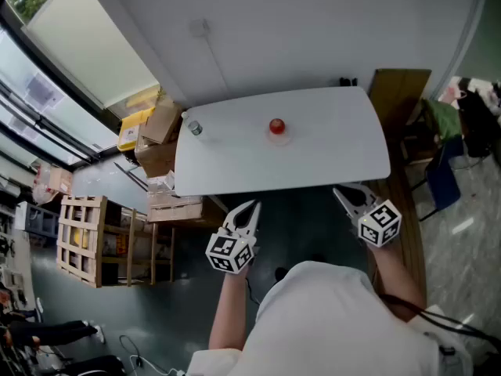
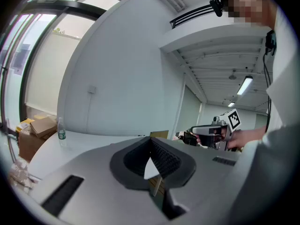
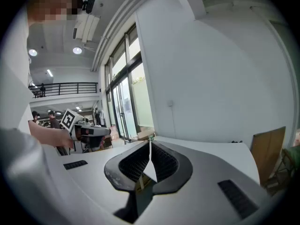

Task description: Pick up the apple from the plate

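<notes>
In the head view a red apple sits on a small pale plate near the middle of the white table. Both grippers hang short of the table's near edge, well apart from the apple. My left gripper is at the lower left and my right gripper at the lower right. Each has its jaws together with nothing between them. In the left gripper view the shut left gripper hides the apple. The right gripper view shows the same for the right gripper.
A small water bottle stands at the table's far left corner, also seen as the bottle. Cardboard boxes and a wooden pallet crate sit left of the table. A wooden board and a cluttered chair are at the right.
</notes>
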A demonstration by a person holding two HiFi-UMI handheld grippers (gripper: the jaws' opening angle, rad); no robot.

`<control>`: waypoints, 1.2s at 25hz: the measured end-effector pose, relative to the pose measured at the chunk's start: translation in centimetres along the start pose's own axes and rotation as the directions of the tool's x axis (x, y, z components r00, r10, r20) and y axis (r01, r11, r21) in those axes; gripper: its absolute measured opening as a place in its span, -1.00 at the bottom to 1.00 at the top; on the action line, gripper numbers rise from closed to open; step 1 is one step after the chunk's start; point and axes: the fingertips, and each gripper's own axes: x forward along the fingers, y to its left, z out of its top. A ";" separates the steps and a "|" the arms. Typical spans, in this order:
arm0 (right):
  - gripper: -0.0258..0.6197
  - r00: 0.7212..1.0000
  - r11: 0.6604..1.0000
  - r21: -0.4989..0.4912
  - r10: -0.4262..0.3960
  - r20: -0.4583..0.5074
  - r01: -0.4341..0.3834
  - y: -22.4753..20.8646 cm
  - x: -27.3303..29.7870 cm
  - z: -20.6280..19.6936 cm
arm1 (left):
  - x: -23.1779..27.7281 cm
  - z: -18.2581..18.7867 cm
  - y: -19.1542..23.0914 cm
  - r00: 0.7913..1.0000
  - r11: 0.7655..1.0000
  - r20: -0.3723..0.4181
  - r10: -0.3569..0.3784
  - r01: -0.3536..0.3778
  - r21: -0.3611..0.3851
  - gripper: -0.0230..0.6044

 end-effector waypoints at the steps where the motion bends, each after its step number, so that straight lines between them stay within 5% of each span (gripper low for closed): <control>1: -0.81 1.000 1.000 -0.004 0.000 0.001 0.000 0.0 0.0 0.1 | 0.0 0.0 0.0 1.000 1.000 0.001 0.001 -0.001 0.001 -0.92; 30: -0.80 0.995 0.995 0.047 0.090 -0.043 -0.088 -3.0 -0.7 -1.4 | 1.9 0.4 -2.4 0.997 0.999 0.059 0.040 -0.040 -0.004 -0.92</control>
